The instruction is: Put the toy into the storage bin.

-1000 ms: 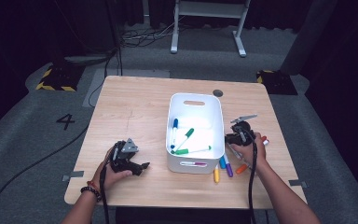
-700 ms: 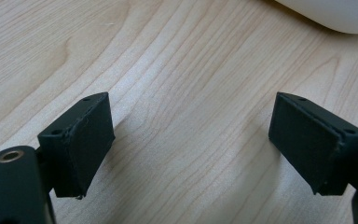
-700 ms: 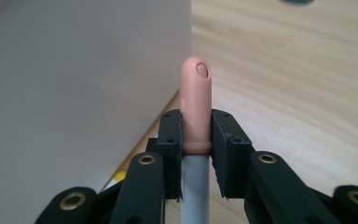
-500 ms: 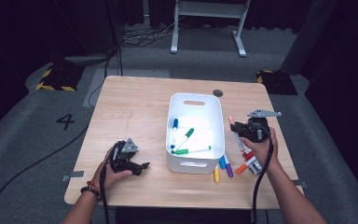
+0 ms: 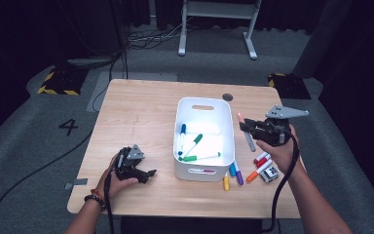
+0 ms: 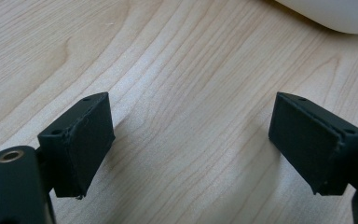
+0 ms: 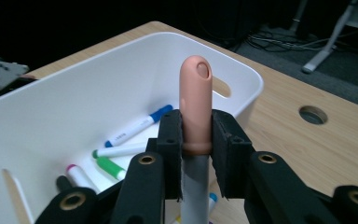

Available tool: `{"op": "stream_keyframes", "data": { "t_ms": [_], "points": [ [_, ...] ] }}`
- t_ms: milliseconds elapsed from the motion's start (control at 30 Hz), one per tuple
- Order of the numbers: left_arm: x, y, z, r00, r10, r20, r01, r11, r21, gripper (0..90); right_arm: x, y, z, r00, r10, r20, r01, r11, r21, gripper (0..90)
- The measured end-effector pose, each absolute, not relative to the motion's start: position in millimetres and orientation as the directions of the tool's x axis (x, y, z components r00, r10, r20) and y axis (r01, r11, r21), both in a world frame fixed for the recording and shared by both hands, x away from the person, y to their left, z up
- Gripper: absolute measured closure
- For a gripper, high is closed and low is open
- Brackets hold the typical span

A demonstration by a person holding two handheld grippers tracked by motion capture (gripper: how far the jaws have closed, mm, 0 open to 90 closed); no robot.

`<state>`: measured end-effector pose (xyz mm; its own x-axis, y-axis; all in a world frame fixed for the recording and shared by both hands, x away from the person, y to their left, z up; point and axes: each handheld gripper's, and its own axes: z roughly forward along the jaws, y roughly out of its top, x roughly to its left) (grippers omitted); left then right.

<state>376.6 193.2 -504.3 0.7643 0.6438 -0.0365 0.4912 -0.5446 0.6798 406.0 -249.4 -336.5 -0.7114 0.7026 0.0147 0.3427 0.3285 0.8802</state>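
- On a dark grey floor: wooden table (image 5: 141,112), light grain, round cable hole near the far edge.
- At table centre: white bin (image 5: 203,168), open top, slot handles at both ends; inside, markers with blue (image 5: 182,131), green (image 5: 195,142) and pink (image 7: 74,173) caps, lying flat on the bottom.
- Right of the bin, raised above the table: right gripper (image 5: 245,127), held in the right hand (image 5: 280,148), grey three-cornered plate on top, cable trailing toward the near edge; jaws pressed tight on a marker.
- In those jaws: grey-barrelled marker with peach cap (image 7: 196,105), pinched at the joint of cap and barrel, cap end pointing toward the far side of the bin, barrel slanting down toward the table; just beside the bin's right rim, not inside.
- Near the front left corner: left gripper (image 5: 148,174), held in the left hand (image 5: 119,178), low on the table; fingers (image 6: 81,140) spread wide, bare wood between them, nothing held.
- Right of the bin's near corner, on the tabletop: loose markers (image 5: 236,171), blue, purple, yellow, orange and red, close together.
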Motion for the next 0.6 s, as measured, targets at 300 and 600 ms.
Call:
{"op": "stream_keyframes", "data": {
  "t_ms": [300, 600],
  "points": [
    [376.7, 193.2, -504.3, 0.764, 0.644, -0.037, 0.491, -0.545, 0.68, 14.2, 395.1, -219.6, -318.1, -0.791, 0.612, -0.02, 0.276, 0.386, 0.88, 74.7],
    [376.7, 193.2, -504.4, 0.765, 0.643, -0.038, 0.491, -0.544, 0.68, 14.2, 391.4, -191.0, -302.9, -0.84, 0.54, -0.045, 0.22, 0.416, 0.883, 74.7]
  ]
}}
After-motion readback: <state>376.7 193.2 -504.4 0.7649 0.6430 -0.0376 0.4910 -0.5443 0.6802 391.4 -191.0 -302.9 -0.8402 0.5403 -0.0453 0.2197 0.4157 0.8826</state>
